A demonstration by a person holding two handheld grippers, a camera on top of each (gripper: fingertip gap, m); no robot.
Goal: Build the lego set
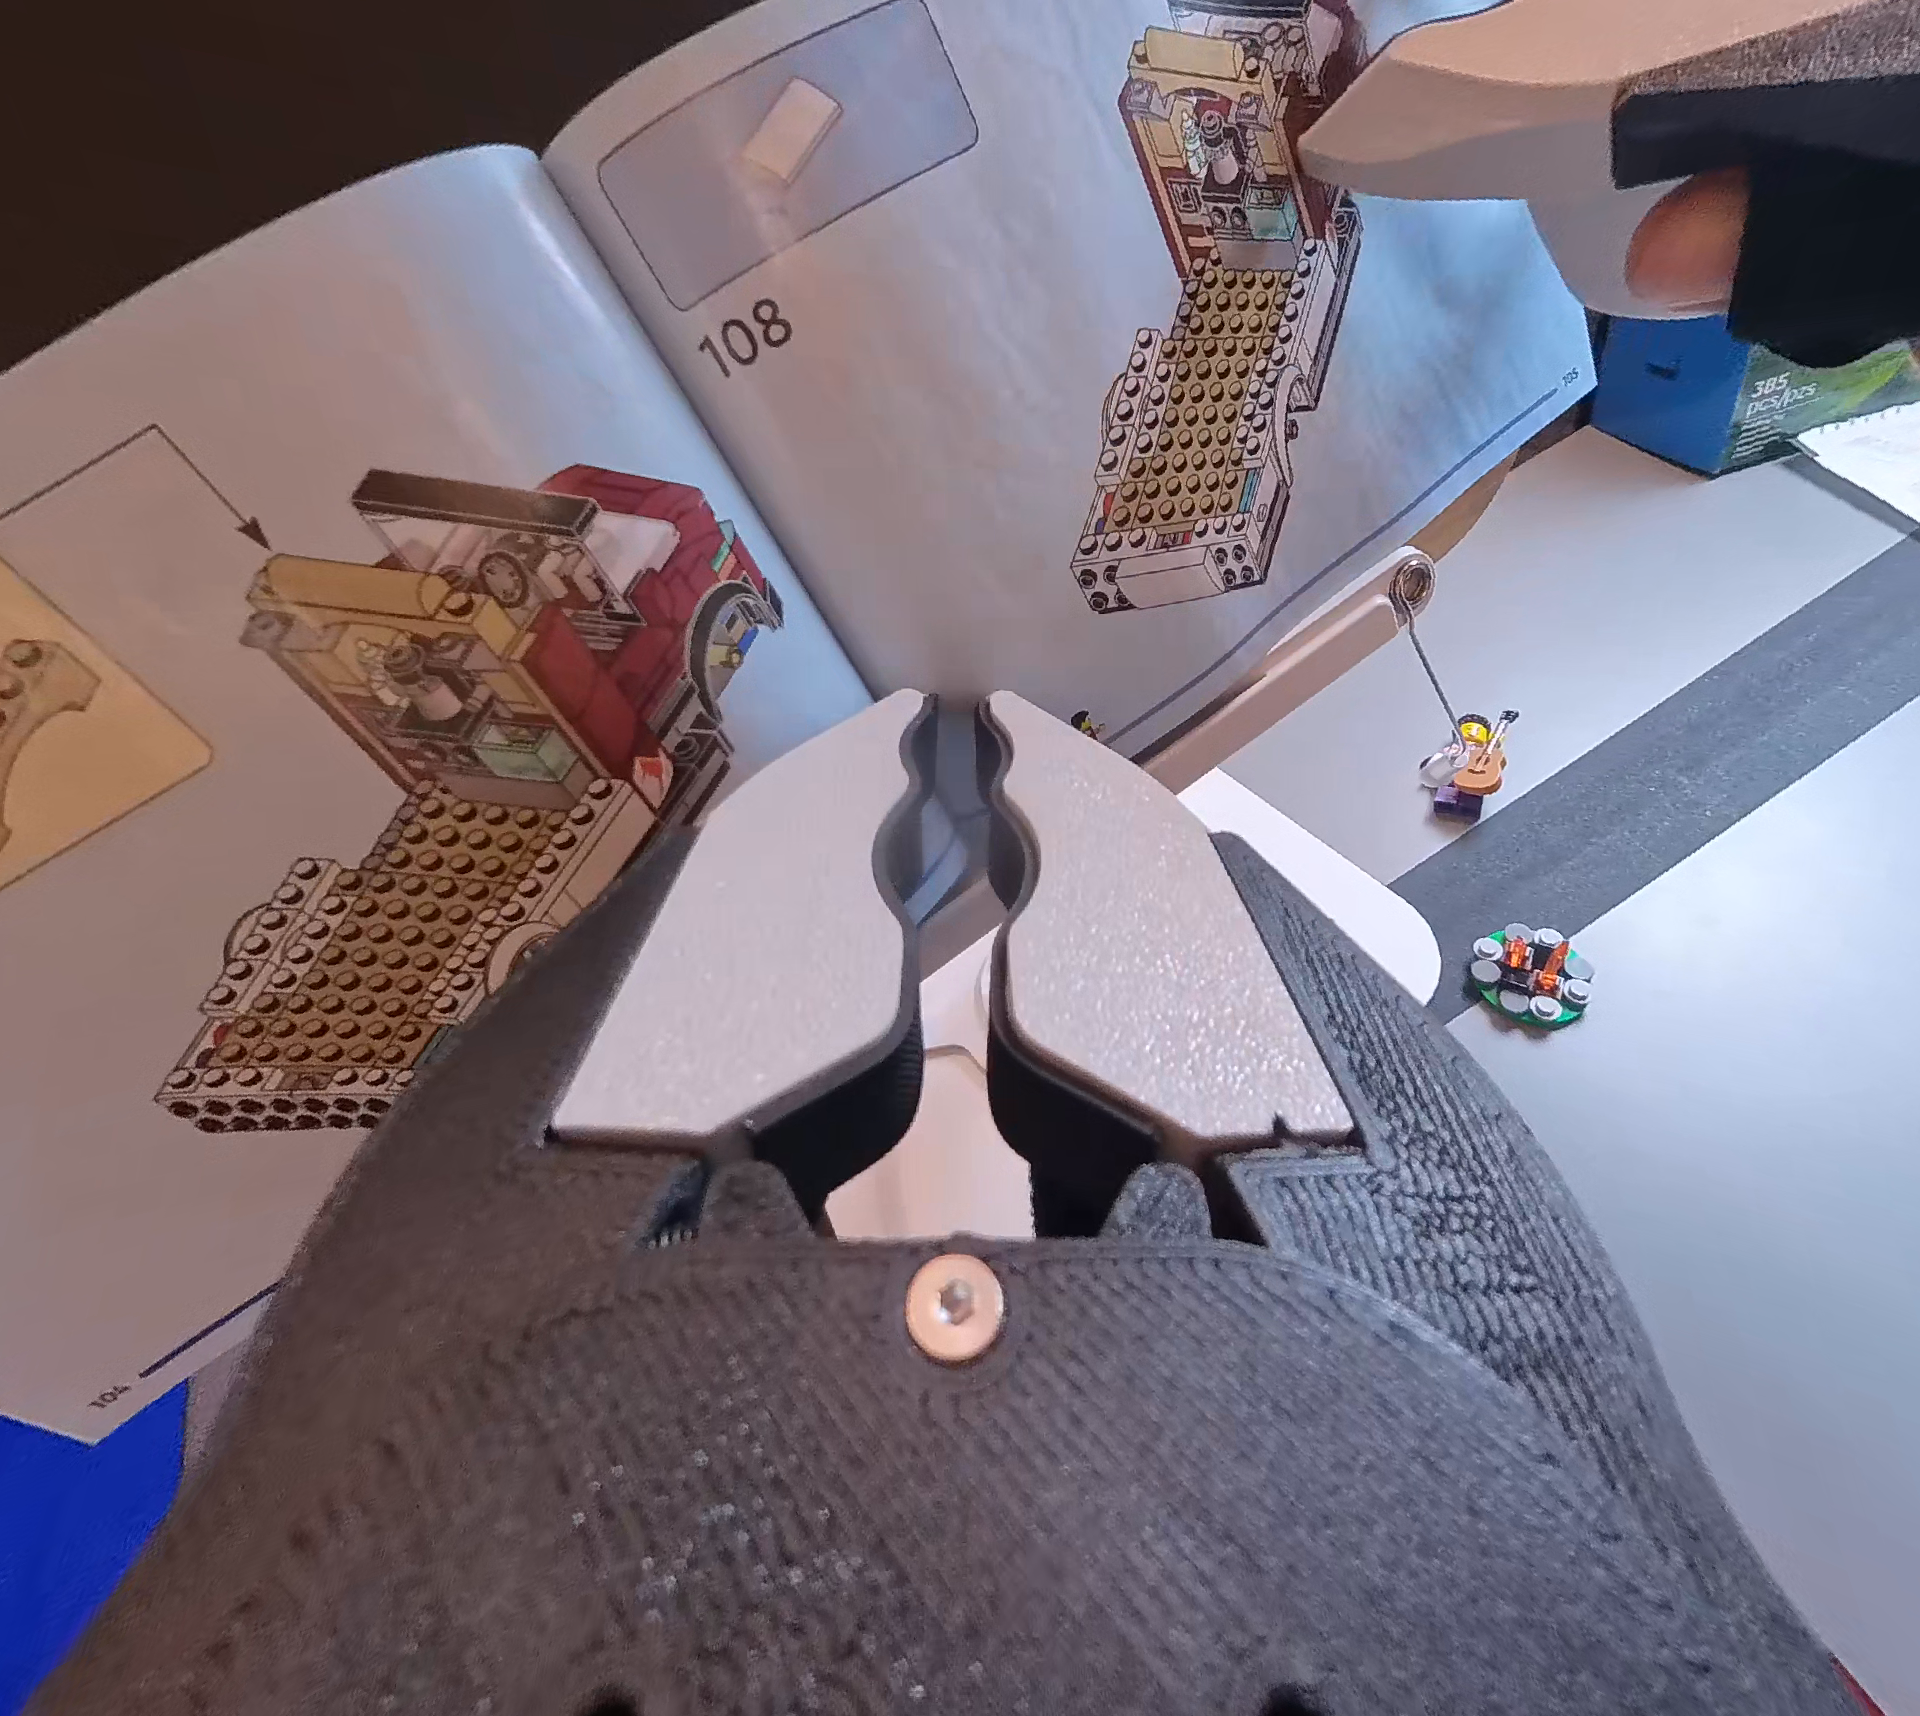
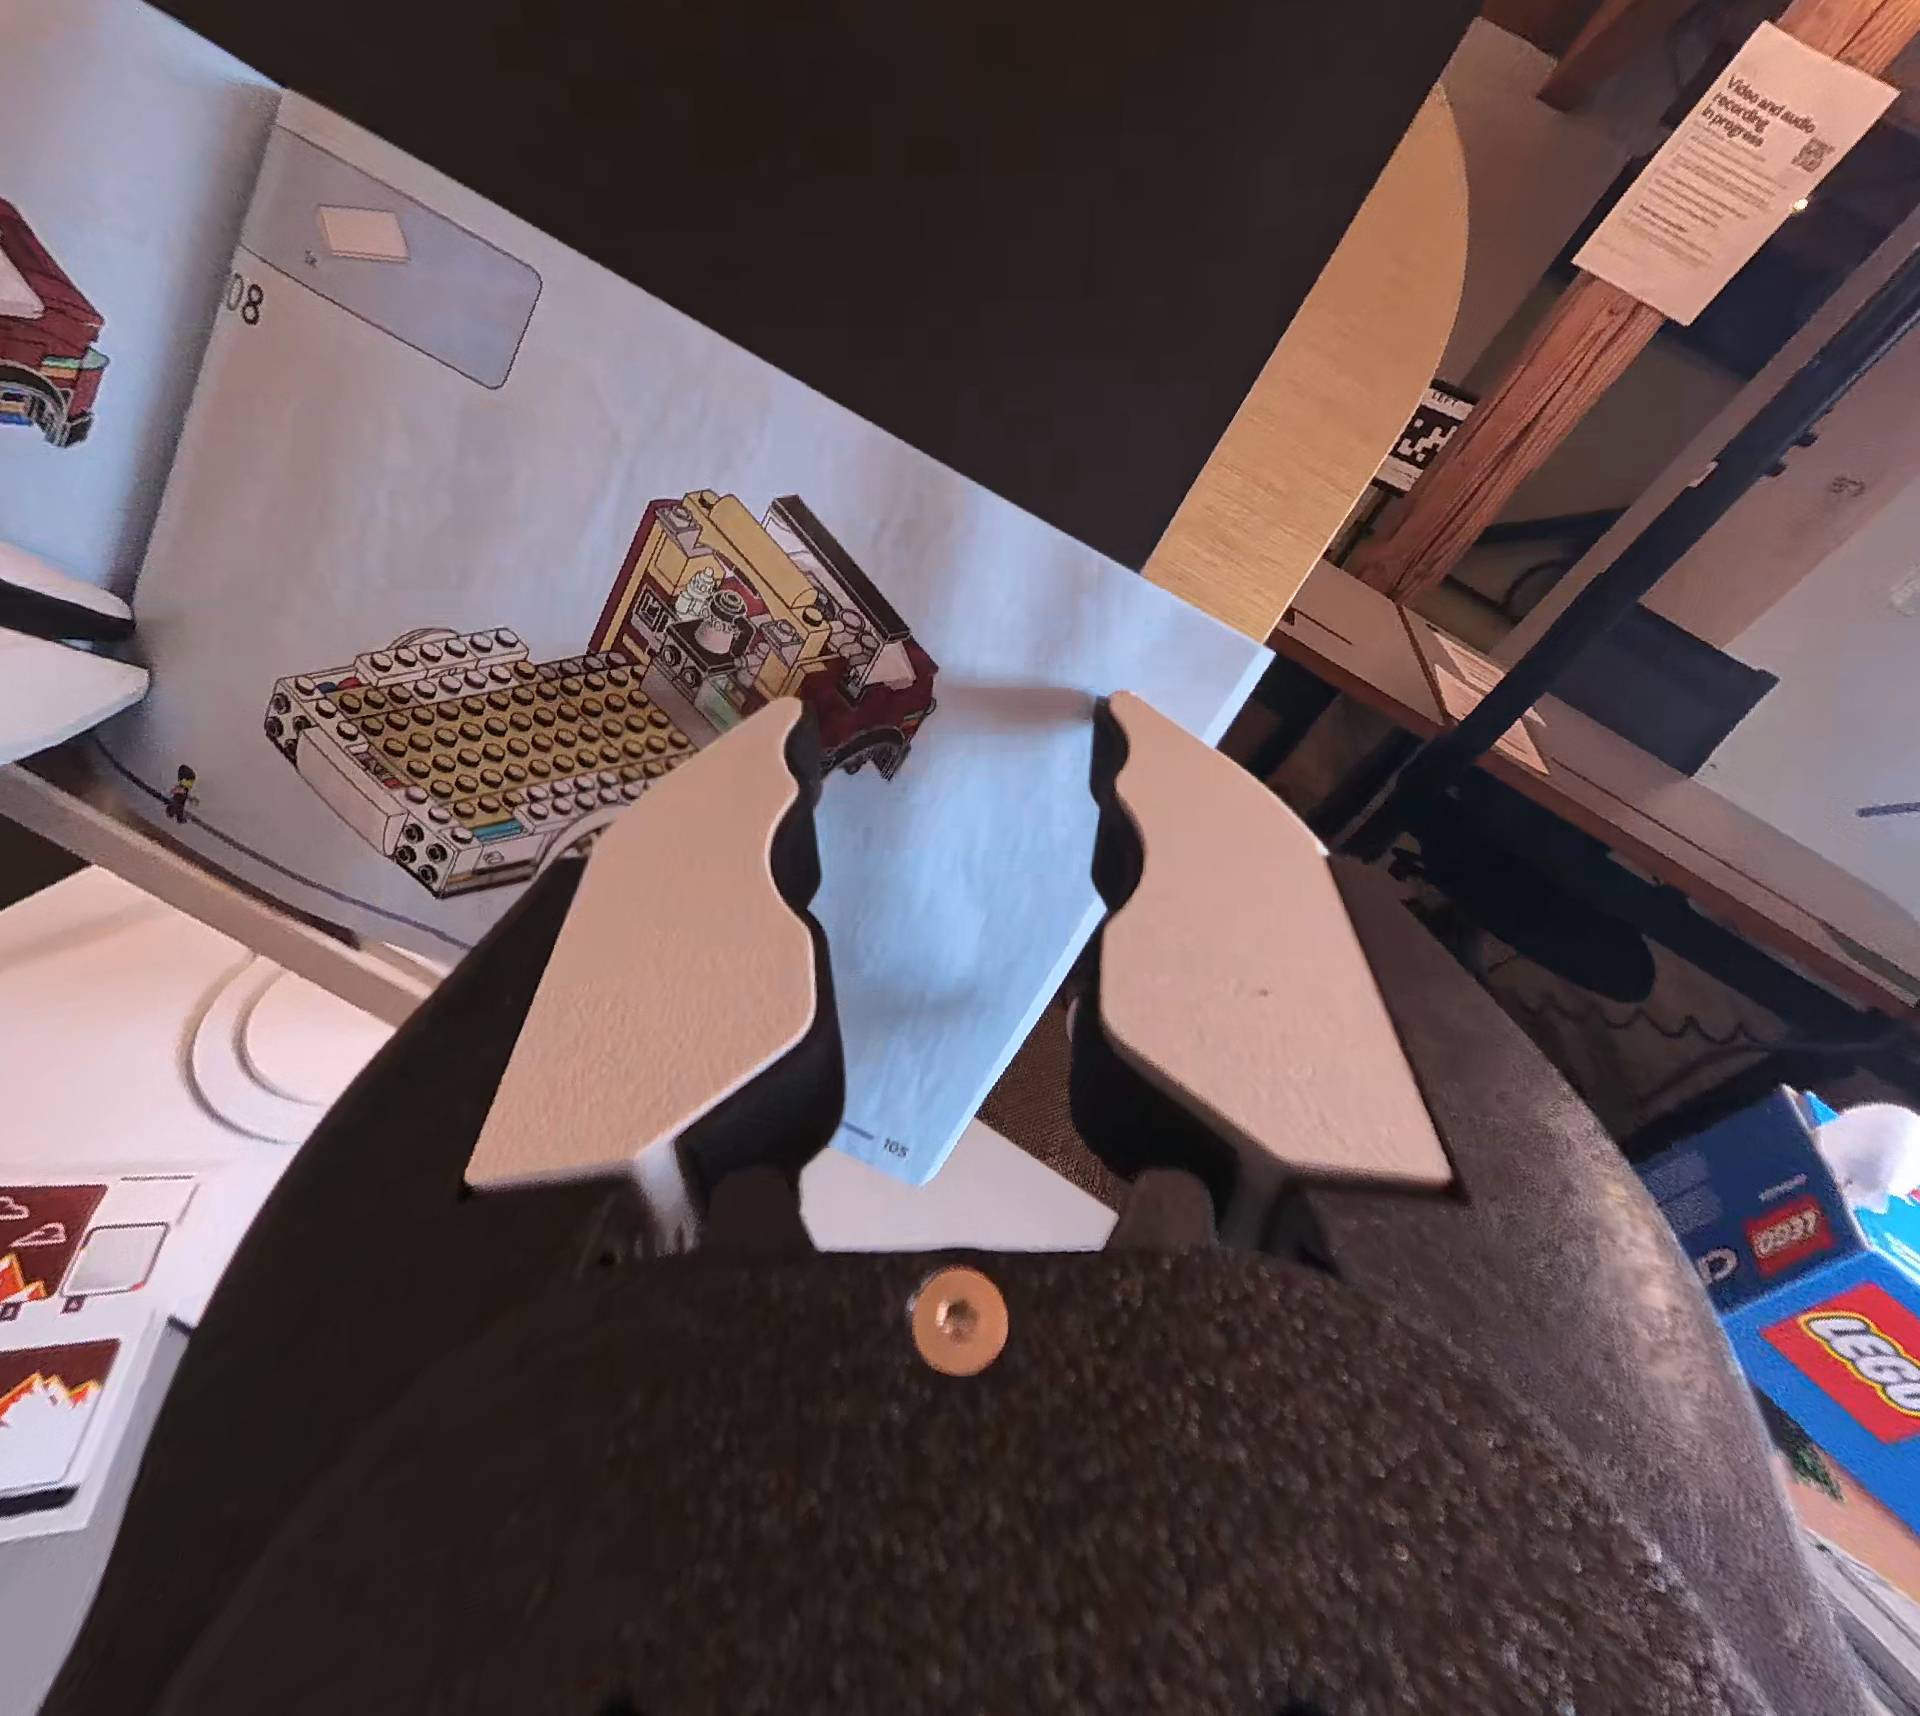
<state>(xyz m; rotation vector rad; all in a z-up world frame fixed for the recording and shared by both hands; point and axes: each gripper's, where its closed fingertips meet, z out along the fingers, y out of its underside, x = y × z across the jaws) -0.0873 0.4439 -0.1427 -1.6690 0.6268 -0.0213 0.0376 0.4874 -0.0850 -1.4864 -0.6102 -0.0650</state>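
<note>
The open instruction booklet (image 1: 447, 378) is held up and tilted, with pictures of a dark red truck on both pages. My left gripper (image 1: 956, 716) is closed down on the booklet's lower edge near the spine, leaving only a thin gap. My right gripper (image 2: 951, 710) is open, and the outer corner of the right page (image 2: 935, 939) lies between its fingers. In the left wrist view one right finger (image 1: 1434, 97) rests against that page, with a black-gloved hand (image 1: 1787, 232) behind it. No loose bricks or truck build show.
A minifigure with a guitar (image 1: 1467, 762) and a small round campfire build (image 1: 1532, 980) stand on the white table at the right. A beige stand arm (image 1: 1340, 638) sits under the booklet. A blue box (image 2: 1829, 1303), a sticker sheet (image 2: 62, 1354) and a wooden post (image 2: 1558, 378) are nearby.
</note>
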